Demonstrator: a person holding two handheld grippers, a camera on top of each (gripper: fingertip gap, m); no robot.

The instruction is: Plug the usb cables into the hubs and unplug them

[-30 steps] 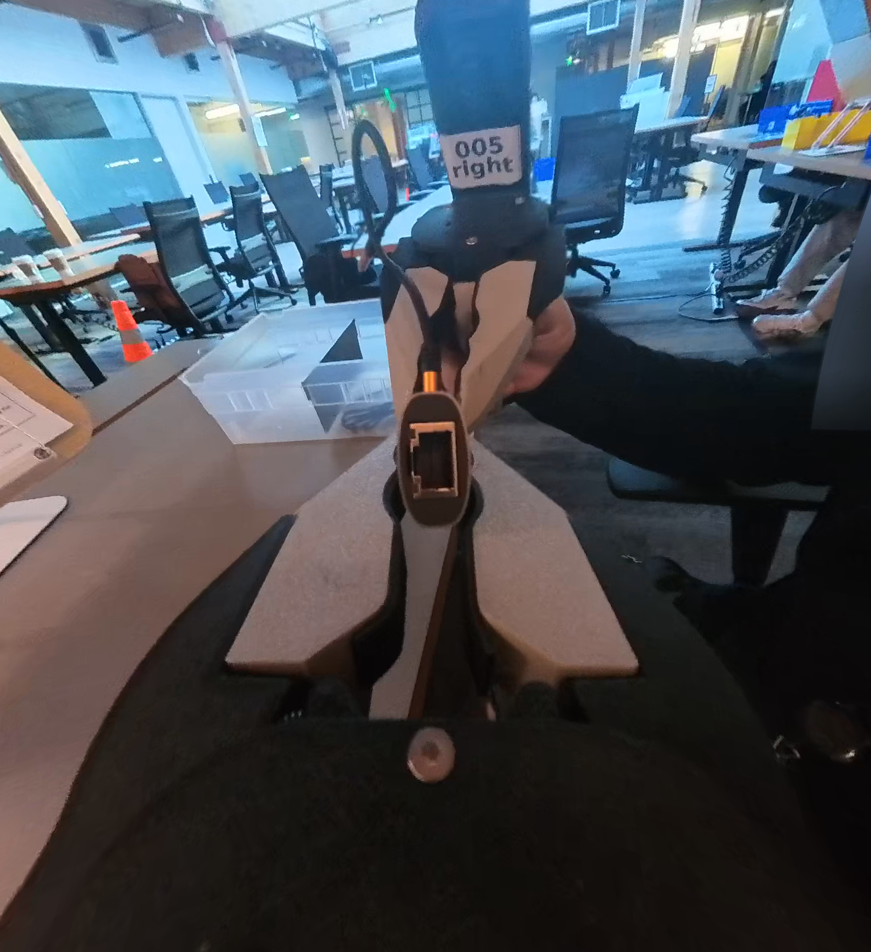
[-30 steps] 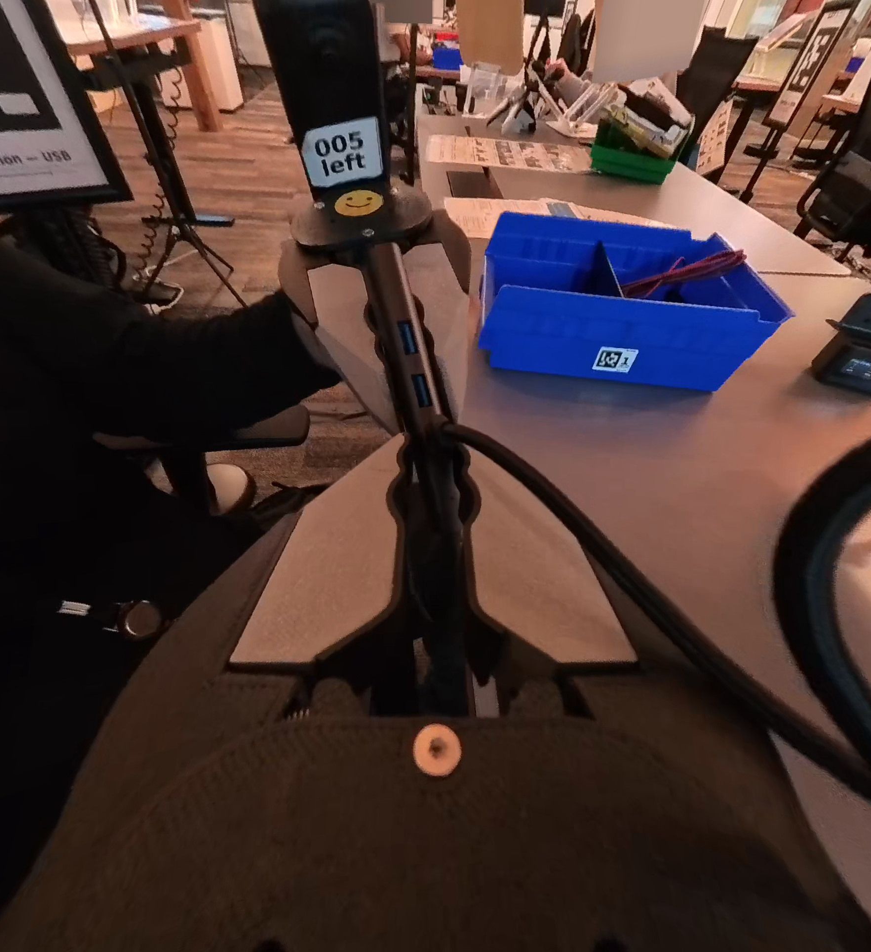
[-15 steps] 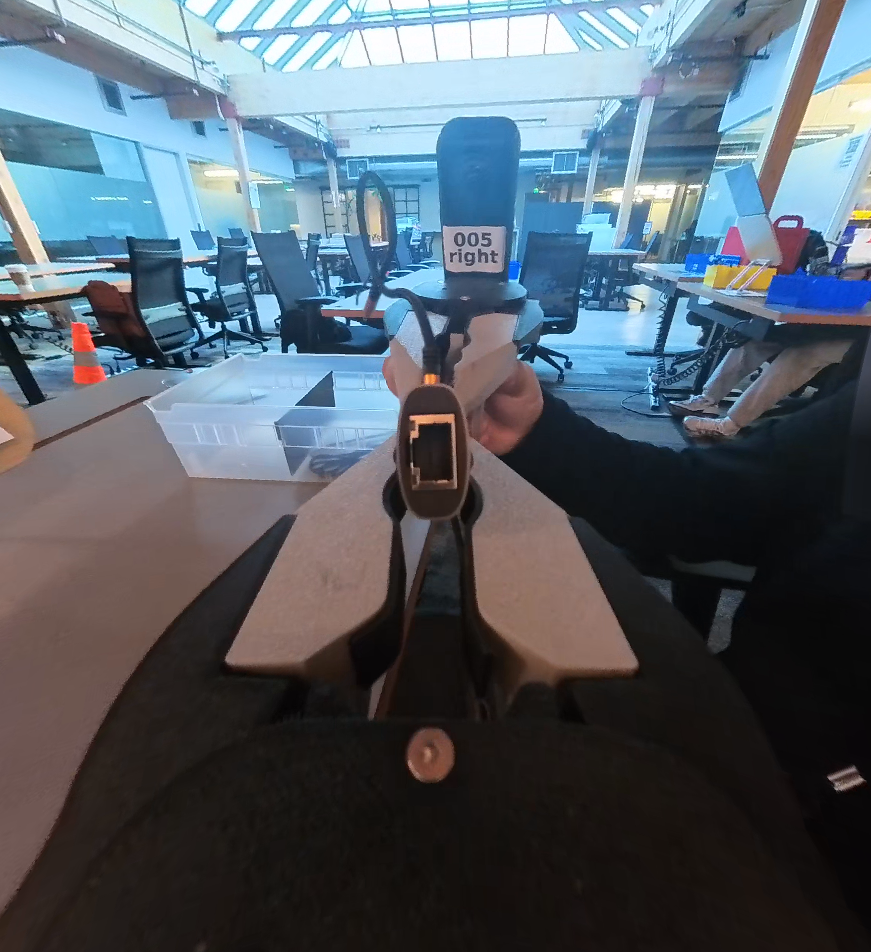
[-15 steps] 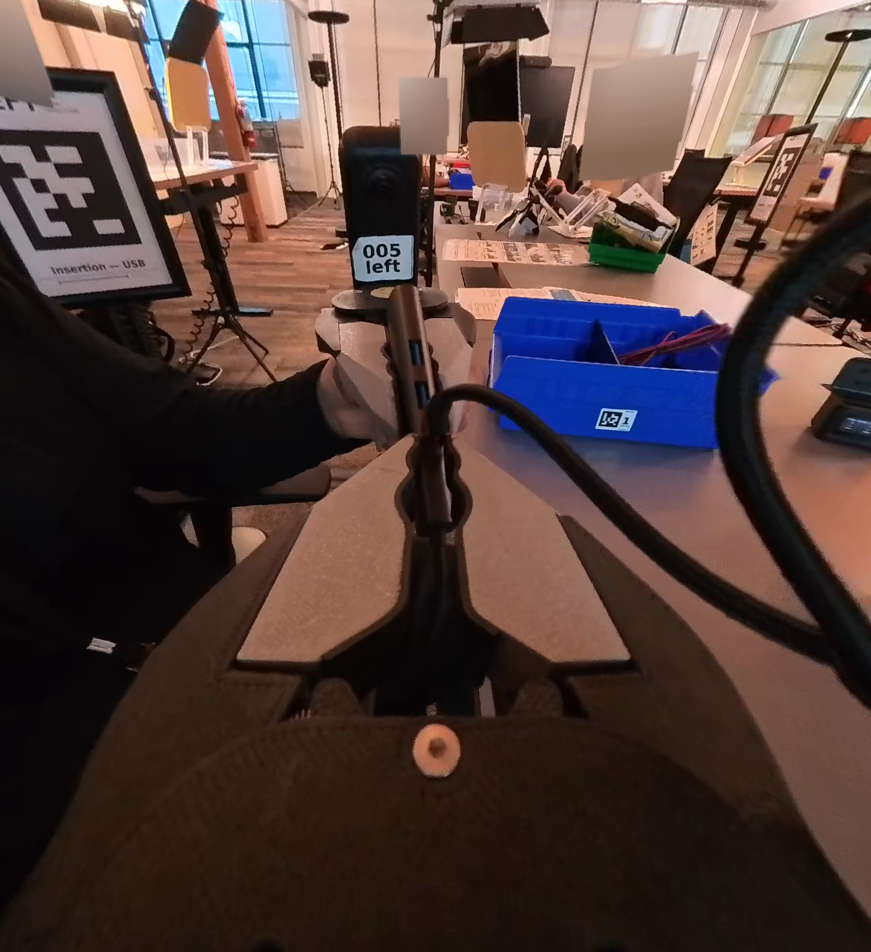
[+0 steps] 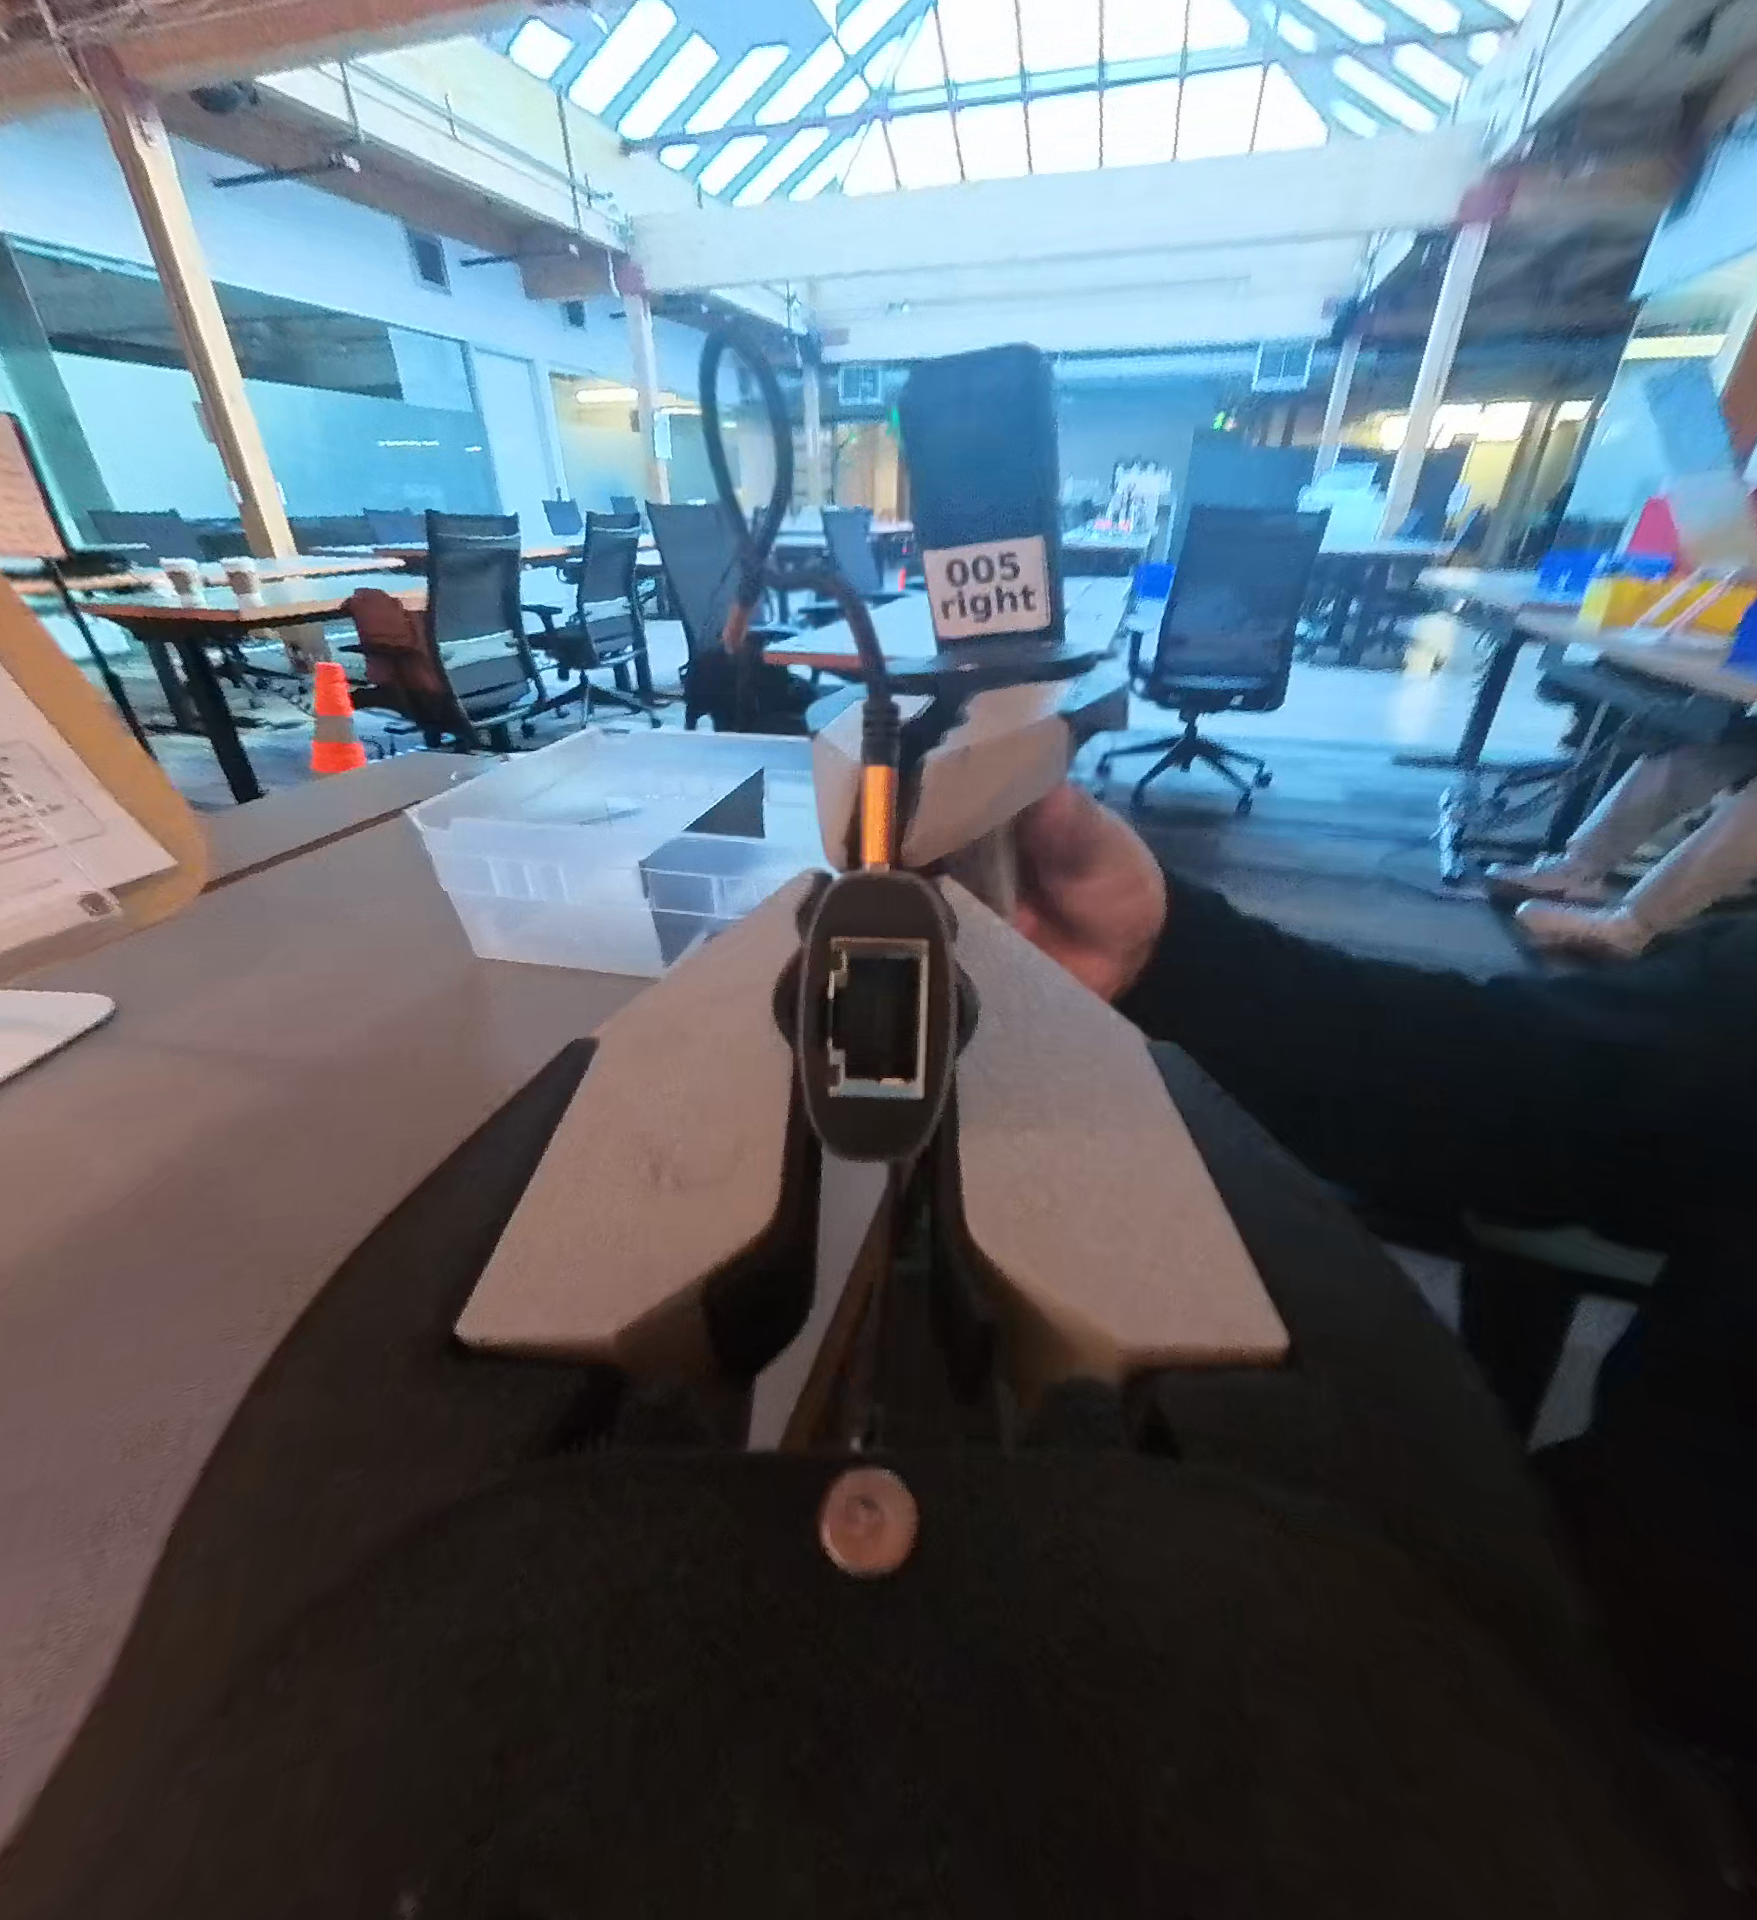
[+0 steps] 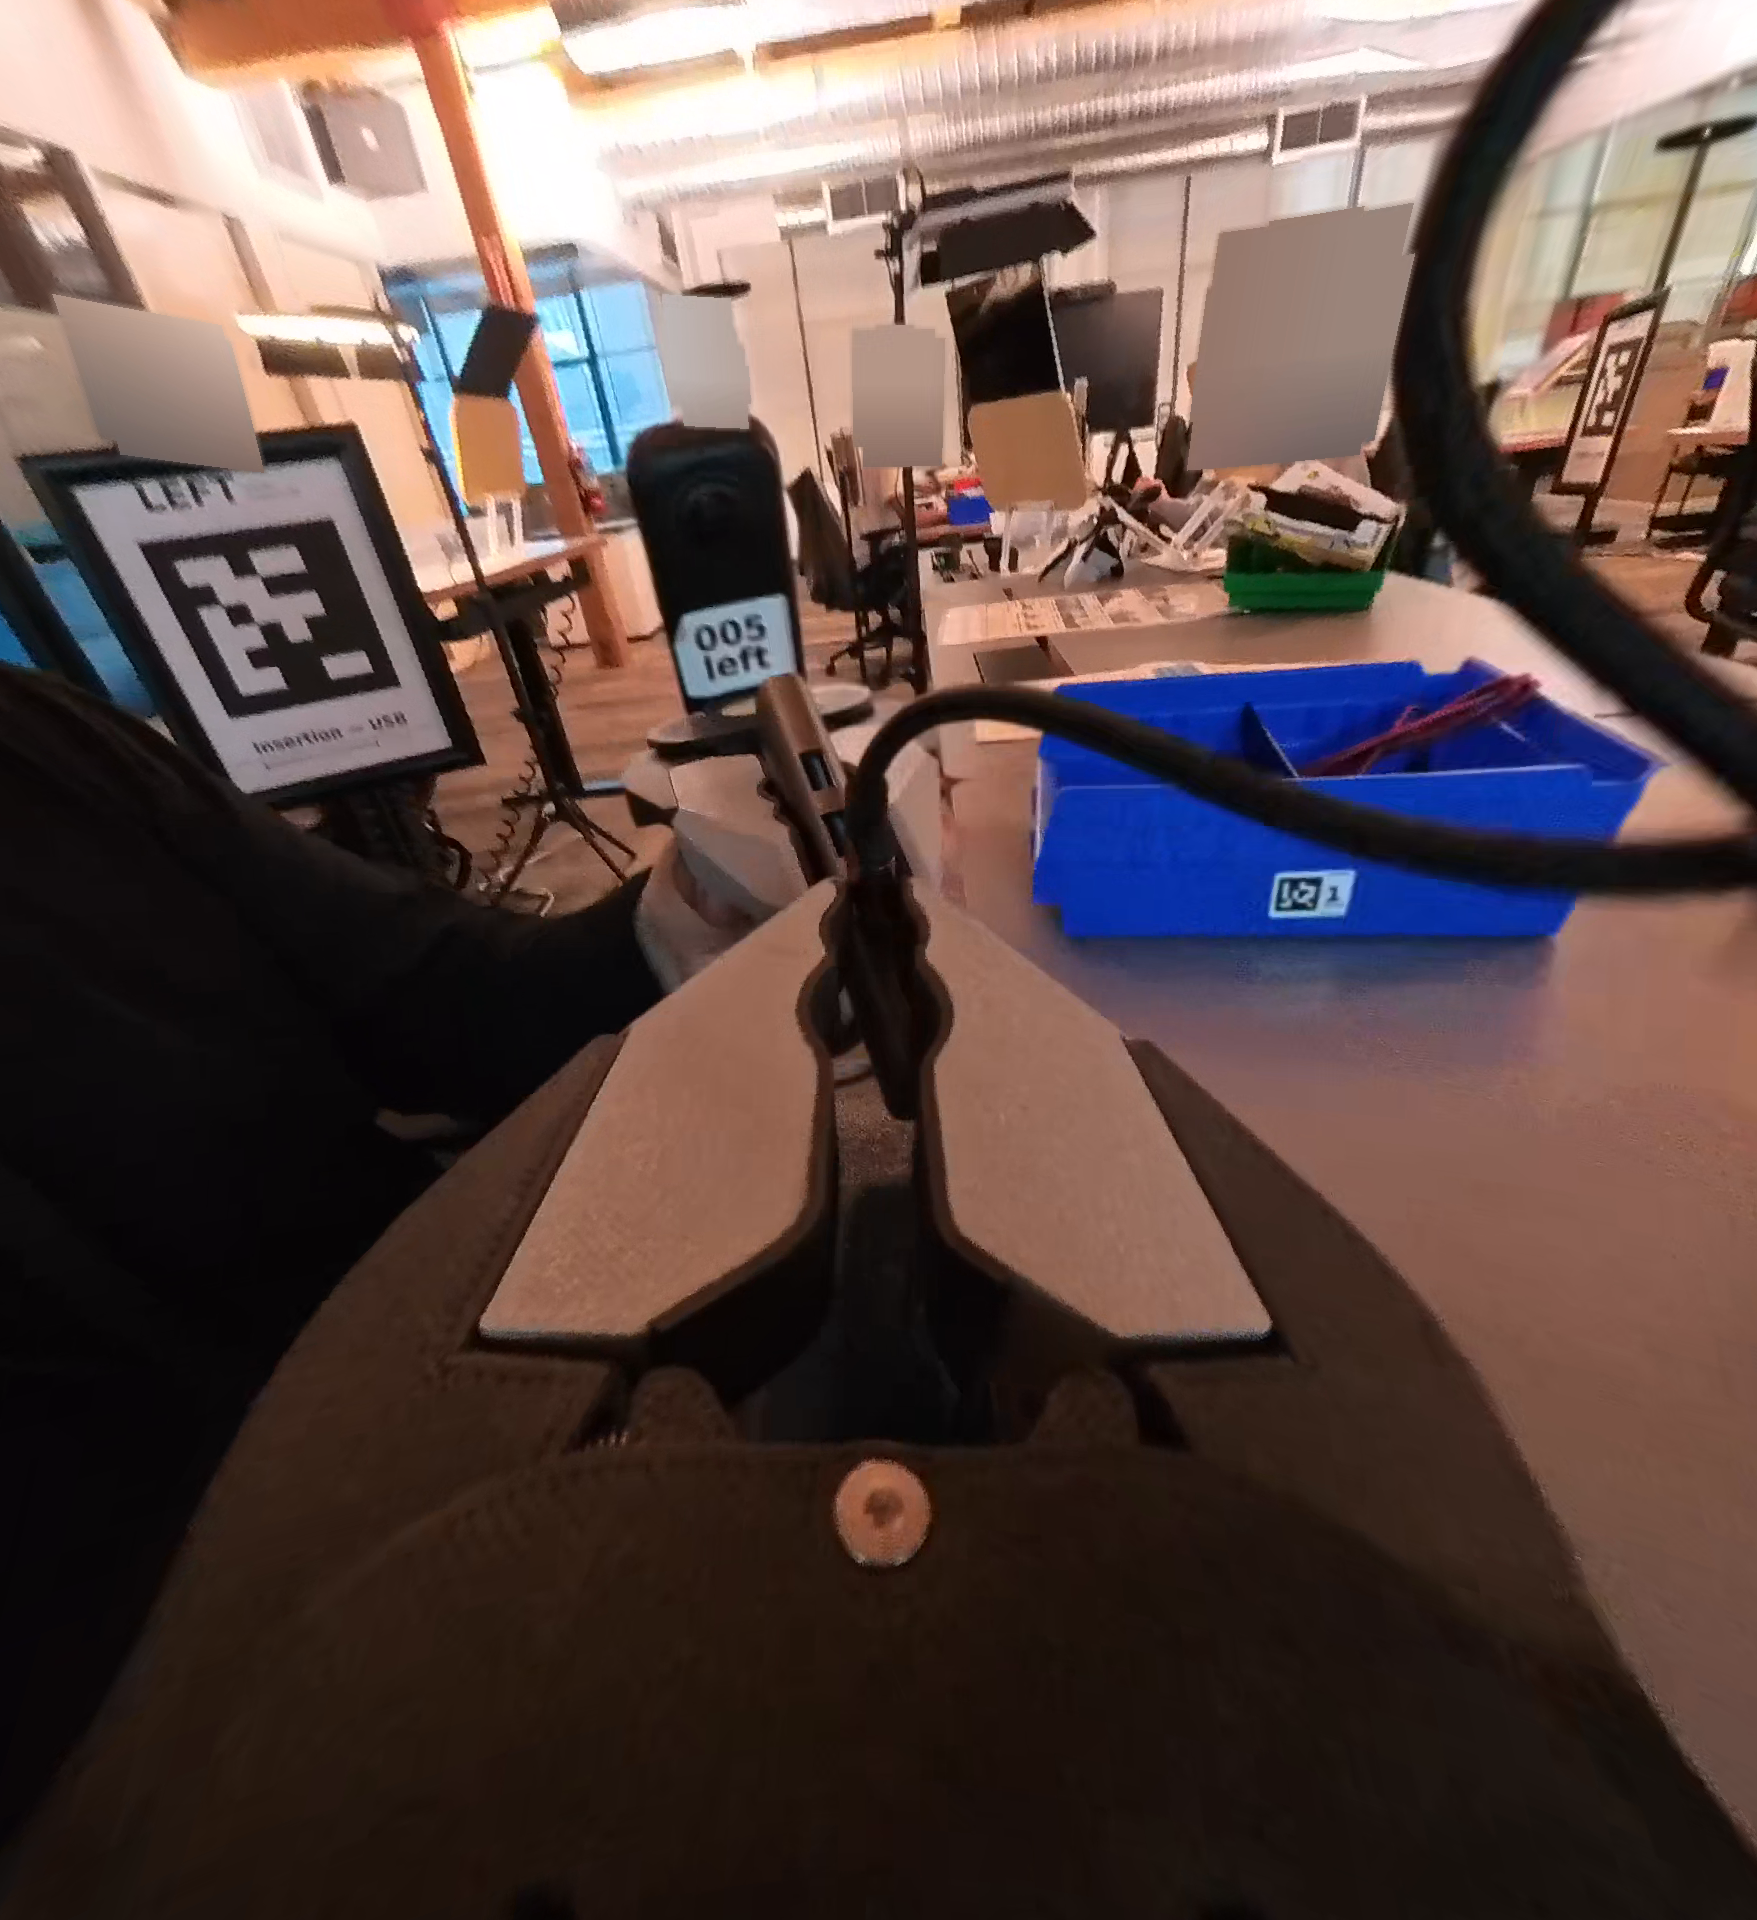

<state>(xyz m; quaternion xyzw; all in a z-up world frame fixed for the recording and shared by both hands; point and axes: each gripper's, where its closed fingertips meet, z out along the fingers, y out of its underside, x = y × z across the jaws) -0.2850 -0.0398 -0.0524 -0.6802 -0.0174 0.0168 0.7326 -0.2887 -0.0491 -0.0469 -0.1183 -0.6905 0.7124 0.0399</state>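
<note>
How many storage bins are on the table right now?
2. A clear plastic bin sits beyond the left gripper, and a blue divided bin holding red cables sits ahead-right of the right gripper. Others may be hidden off-frame.

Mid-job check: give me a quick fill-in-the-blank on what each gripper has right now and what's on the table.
1. The left gripper is shut on the ____.
2. The right gripper is shut on the plug of a ____ cable.
3. The bin with red wires is ____.
4. The clear bin rests on the ____.

Missing words: hub; black; blue; table
</note>
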